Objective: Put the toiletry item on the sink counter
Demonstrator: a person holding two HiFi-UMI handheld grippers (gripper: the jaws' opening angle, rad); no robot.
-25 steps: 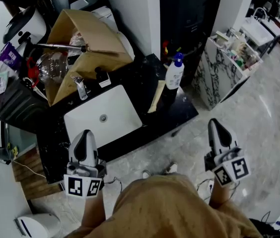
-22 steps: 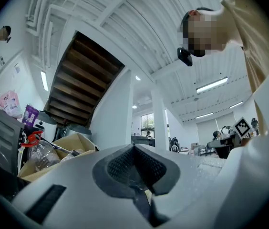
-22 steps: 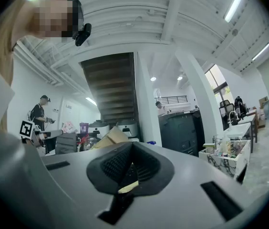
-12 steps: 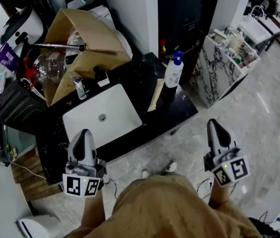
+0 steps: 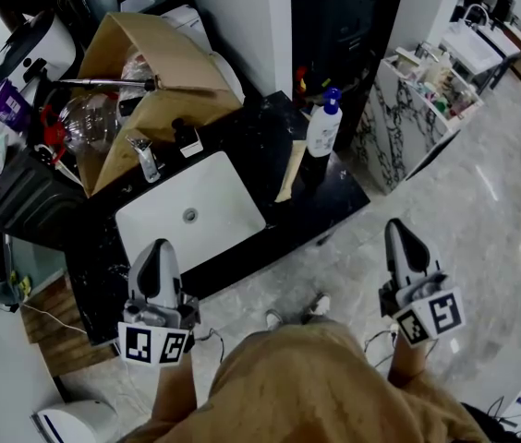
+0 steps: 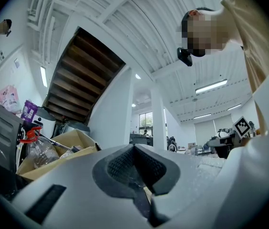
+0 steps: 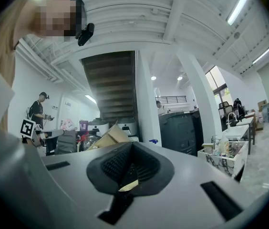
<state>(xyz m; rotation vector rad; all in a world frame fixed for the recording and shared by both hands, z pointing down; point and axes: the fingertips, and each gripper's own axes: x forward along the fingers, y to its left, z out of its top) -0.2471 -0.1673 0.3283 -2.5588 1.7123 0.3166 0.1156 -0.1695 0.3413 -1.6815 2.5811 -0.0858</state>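
A white pump bottle with a blue cap [image 5: 323, 127] stands on the black sink counter [image 5: 334, 206], right of the white basin [image 5: 191, 215]. A flat tan item [image 5: 290, 175] lies beside the bottle. My left gripper [image 5: 156, 249] hovers in front of the counter's near edge, below the basin, jaws shut and empty. My right gripper [image 5: 397, 231] hangs over the floor, right of the counter, also shut with nothing in it. In the left gripper view the left gripper's [image 6: 135, 149] pads meet. In the right gripper view the right gripper's [image 7: 132, 147] pads meet too.
An open cardboard box [image 5: 154, 77] and a clear plastic bottle [image 5: 94, 118] crowd the counter's back left, near the faucet [image 5: 147, 160]. A marble-patterned cart [image 5: 413, 123] with several small items stands to the right. A dark basket [image 5: 20, 197] sits at the left.
Nothing on the counter has moved. Both grippers keep their places and stay shut; only the head view has drifted slightly.
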